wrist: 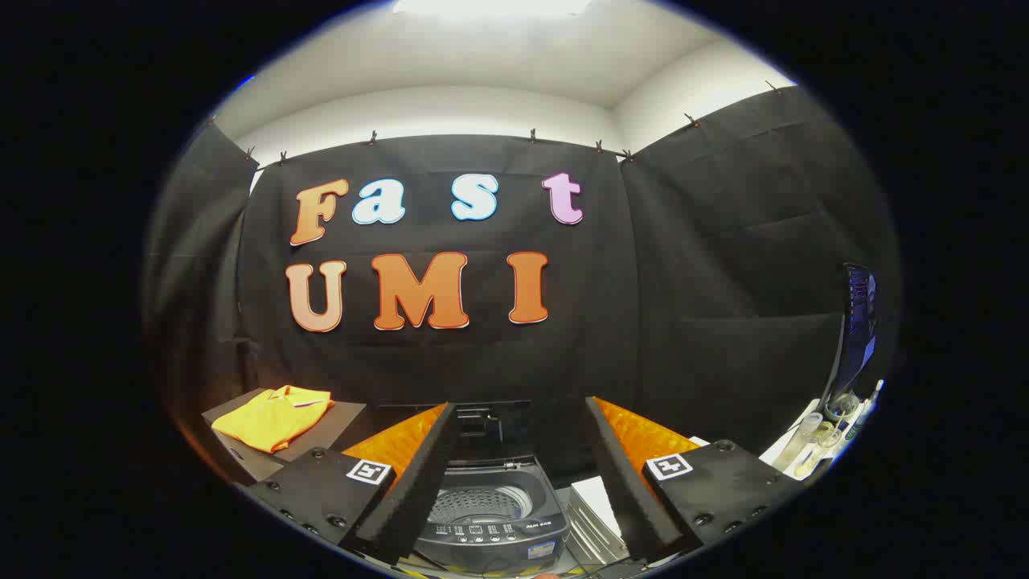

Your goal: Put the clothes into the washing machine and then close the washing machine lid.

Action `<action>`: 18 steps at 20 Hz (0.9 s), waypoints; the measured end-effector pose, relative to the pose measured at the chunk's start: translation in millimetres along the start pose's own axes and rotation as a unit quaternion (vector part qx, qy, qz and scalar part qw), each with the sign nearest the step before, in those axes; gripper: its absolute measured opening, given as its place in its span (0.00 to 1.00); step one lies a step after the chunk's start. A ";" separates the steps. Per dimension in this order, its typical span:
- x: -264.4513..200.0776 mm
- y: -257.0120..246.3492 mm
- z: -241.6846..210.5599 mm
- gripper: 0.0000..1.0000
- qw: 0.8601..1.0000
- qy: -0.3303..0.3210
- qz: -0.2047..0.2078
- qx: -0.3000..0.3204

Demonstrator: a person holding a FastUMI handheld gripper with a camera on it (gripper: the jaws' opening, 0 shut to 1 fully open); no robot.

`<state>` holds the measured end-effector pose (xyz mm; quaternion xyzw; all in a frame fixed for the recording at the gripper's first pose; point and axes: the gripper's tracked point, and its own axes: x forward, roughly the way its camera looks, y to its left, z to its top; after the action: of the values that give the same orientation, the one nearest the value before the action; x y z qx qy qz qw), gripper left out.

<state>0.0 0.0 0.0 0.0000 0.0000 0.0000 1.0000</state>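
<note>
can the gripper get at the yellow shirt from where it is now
Probably yes. The yellow shirt lies folded and uncovered on a dark surface off to the left of the gripper, whose jaws stand open and empty around the washing machine. Nothing visible lies between them.

One washing machine (pixel 492 515) is sitting near, between the two fingers (pixel 406 482) of the single claw (pixel 514 478), its lid standing open; one yellow shirt (pixel 273 416) is lying folded on one dark board (pixel 342 420) at far left; a few clear tubes (pixel 812 442) are clustering at far right, too small to count exactly.
</note>
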 end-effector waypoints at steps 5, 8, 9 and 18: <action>0.3 30.5 6.2 0.99 1.000 -0.010 -0.010 0.008; 0.3 44.2 8.9 0.99 1.000 -0.012 -0.017 -0.005; -1.0 48.6 9.1 0.99 1.000 -0.010 -0.019 -0.009; -2.2 59.4 6.0 0.99 0.999 -0.012 -0.030 -0.001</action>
<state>-2.2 59.4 6.0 -0.0007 -0.0115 -0.0298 0.9995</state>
